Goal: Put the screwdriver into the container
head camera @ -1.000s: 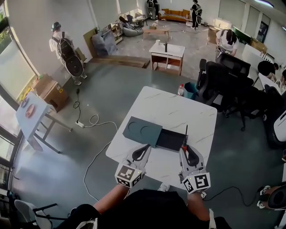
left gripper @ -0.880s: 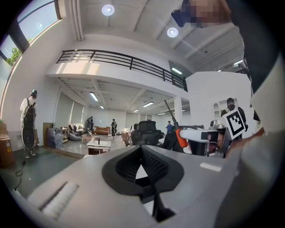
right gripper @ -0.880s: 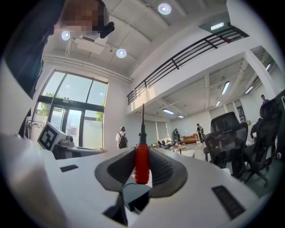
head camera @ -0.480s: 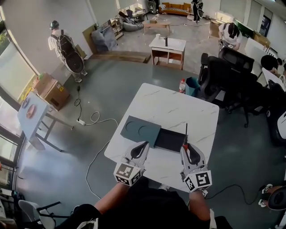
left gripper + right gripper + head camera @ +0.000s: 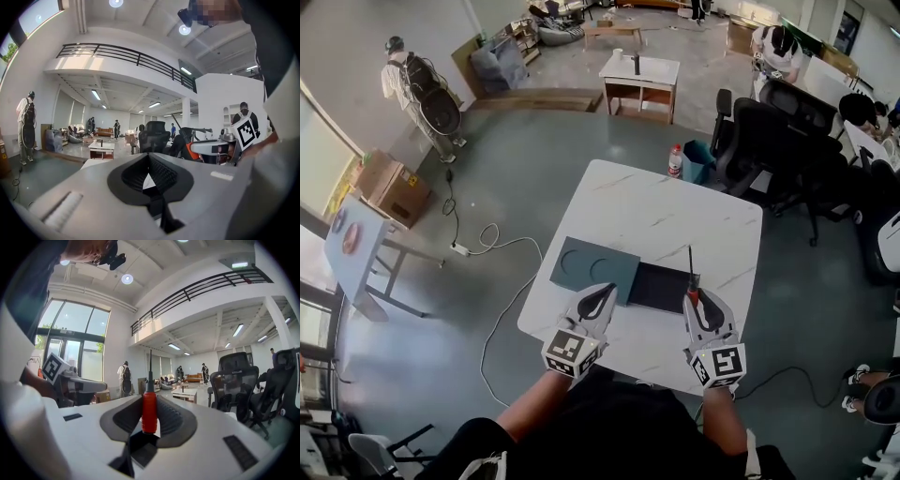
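Right gripper (image 5: 700, 302): jaws partly apart and clamped on the screwdriver (image 5: 149, 411), pads pressing on either side of its handle. The handle is short, round and bright red-orange, with a smooth finish. A narrow black collar sits above it, then a thin straight black shaft that runs on along the line of the jaws and well past the fingertips. The tip is too small to make out.

Position, head view: the handle sits at the near right corner of the container (image 5: 659, 286). The shaft lies across the container's right end, with the point past its far rim. Cannot tell whether the tool touches the container.

The container is a dark, shallow rectangular tray, open on top, lying on the white marble table (image 5: 675, 211) near the front edge. A grey-green panel (image 5: 593, 265) with two round recesses lies against its left side.

Left gripper (image 5: 149, 161): jaws drawn together at the tips, nothing between them. It hangs over the table's front edge, just near the panel and apart from the right gripper.
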Motion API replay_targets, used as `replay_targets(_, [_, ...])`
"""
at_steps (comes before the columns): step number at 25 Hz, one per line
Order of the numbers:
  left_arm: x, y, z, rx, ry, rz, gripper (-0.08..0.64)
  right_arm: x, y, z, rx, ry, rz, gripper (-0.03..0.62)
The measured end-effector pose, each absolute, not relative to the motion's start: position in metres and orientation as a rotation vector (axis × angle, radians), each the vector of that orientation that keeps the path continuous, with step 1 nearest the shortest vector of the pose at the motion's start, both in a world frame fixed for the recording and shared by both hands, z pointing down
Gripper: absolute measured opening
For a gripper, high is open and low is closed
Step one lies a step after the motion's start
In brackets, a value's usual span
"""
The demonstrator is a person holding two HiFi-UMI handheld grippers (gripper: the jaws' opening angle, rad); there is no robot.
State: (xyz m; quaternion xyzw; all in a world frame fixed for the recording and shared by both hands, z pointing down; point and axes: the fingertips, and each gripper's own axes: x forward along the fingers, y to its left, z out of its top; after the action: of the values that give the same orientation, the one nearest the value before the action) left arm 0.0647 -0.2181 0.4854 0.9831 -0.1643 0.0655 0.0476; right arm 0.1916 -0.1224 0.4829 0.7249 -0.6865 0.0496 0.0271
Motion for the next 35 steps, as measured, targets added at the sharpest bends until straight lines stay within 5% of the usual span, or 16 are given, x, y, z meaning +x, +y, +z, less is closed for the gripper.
replay_targets(35, [0.072, -0.241, 0.522, 2.926, -0.421, 0.263, 0.009, 0.205, -0.16, 0.714, 0.852, -1.676, 0.22, 0.097])
